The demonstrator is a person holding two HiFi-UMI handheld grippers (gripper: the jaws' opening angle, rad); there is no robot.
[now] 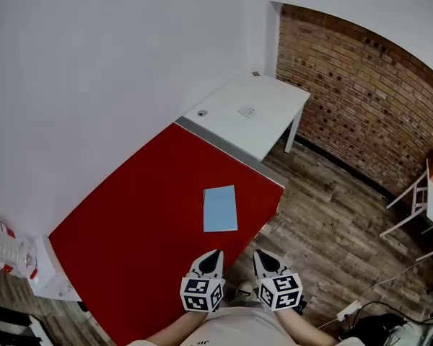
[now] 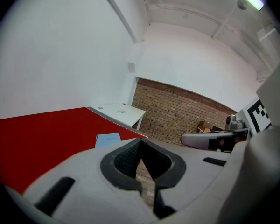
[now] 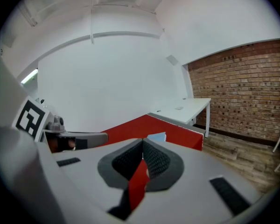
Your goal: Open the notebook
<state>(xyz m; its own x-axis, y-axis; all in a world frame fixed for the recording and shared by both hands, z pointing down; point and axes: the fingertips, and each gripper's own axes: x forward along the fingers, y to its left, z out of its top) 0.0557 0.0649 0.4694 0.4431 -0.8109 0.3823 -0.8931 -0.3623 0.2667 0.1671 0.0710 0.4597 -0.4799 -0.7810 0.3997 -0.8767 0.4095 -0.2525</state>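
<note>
The blue notebook (image 1: 220,209) lay shut and flat on the red table (image 1: 144,215). The left gripper (image 1: 215,252) and right gripper (image 1: 260,254) were side by side near it, jaws pressed together, holding nothing.

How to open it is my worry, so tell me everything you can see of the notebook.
The notebook is a thin, pale blue rectangle, closed and lying flat on the red table, close to the edge nearest the person. Nothing rests on it or touches it. The left gripper and right gripper are both short of it, jaws together.
</note>
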